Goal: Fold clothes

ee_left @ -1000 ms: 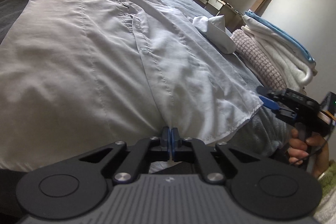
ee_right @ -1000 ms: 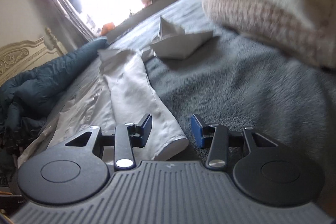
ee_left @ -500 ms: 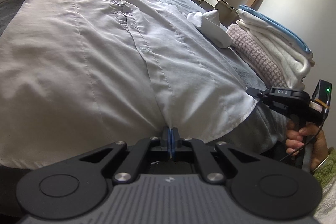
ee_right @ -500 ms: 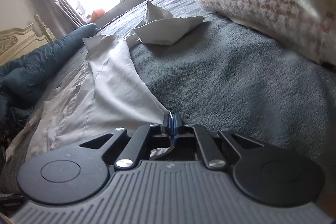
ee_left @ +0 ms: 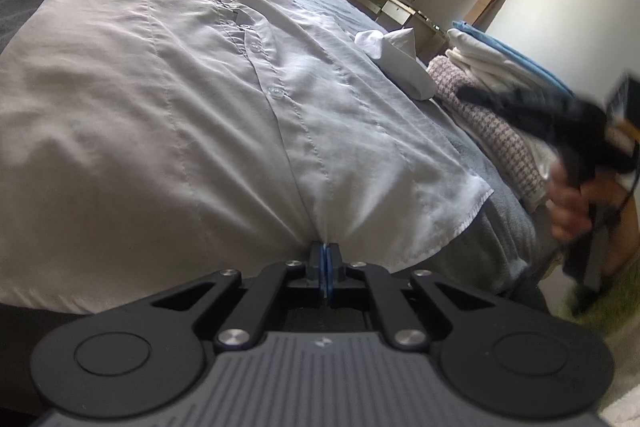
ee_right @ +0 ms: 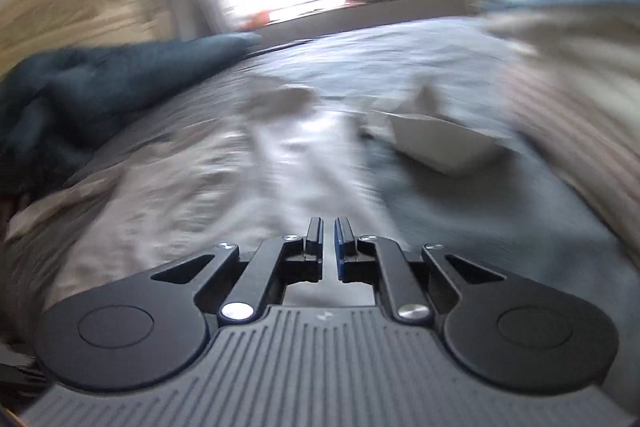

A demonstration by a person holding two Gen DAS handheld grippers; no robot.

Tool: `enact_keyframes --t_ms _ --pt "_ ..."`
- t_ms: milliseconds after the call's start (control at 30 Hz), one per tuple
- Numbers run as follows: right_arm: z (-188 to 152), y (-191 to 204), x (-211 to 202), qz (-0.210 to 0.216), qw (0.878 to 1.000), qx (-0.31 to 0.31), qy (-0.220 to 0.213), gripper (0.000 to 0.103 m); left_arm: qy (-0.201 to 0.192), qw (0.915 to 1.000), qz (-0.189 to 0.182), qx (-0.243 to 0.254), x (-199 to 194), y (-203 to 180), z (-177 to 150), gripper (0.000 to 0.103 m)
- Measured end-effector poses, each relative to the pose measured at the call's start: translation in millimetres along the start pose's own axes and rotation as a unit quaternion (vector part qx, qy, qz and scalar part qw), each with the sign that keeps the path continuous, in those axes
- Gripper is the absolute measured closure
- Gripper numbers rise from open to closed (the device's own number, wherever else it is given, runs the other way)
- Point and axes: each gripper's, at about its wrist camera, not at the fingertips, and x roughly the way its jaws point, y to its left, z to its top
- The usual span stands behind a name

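Left gripper (ee_left: 325,259): its jaws were pressed together on the bottom hem of the shirt (ee_left: 168,99), at the button line; the cloth pulled into small folds just ahead of the pads.
Shirt: a pale button-up one, it lay flat with its front up on the grey bed cover (ee_left: 320,3), stretching away from the left gripper, with the collar at the far end.
Right gripper (ee_right: 325,227): its jaws were opening, a narrow gap stood between the 2 pads and nothing was between them (this view was blurred).
Right gripper, other view: to the right of the left gripper, in a hand (ee_left: 570,205), off the corner of the hem and not touching it.
Folded white piece (ee_left: 400,61): ahead and to the right of the left gripper, just beside the shirt.
Pile of folded clothes (ee_left: 492,87): further right, behind the right gripper.
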Motion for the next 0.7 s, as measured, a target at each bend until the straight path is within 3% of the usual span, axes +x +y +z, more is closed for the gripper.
enact_keyframes --t_ms 133,200,300,500,700 --pt "30.3 60.0 52.8 0.08 0.993 -0.071 0.042 0.089 -0.011 0.9998 -0.014 -0.004 -0.7 5.2 -3.9 0.101" --pt "43.1 85.6 86.2 0.096 0.988 -0.104 0.062 0.088 -0.014 0.9997 -0.019 -0.004 -0.8 6.7 -4.7 0.101" --pt "64.5 107.8 144.1 0.109 0.983 -0.106 0.1 0.088 -0.016 0.9996 -0.024 -0.003 -0.7 8.0 -5.0 0.101" --pt "77.5 121.6 223.9 0.068 0.974 -0.138 0.163 0.088 -0.019 0.9992 -0.035 -0.002 -0.4 10.6 -5.4 0.1" --pt "78.5 114.4 252.9 0.042 0.972 -0.126 0.193 0.088 -0.022 0.9988 -0.045 -0.002 0.2 13.5 -6.0 0.1"
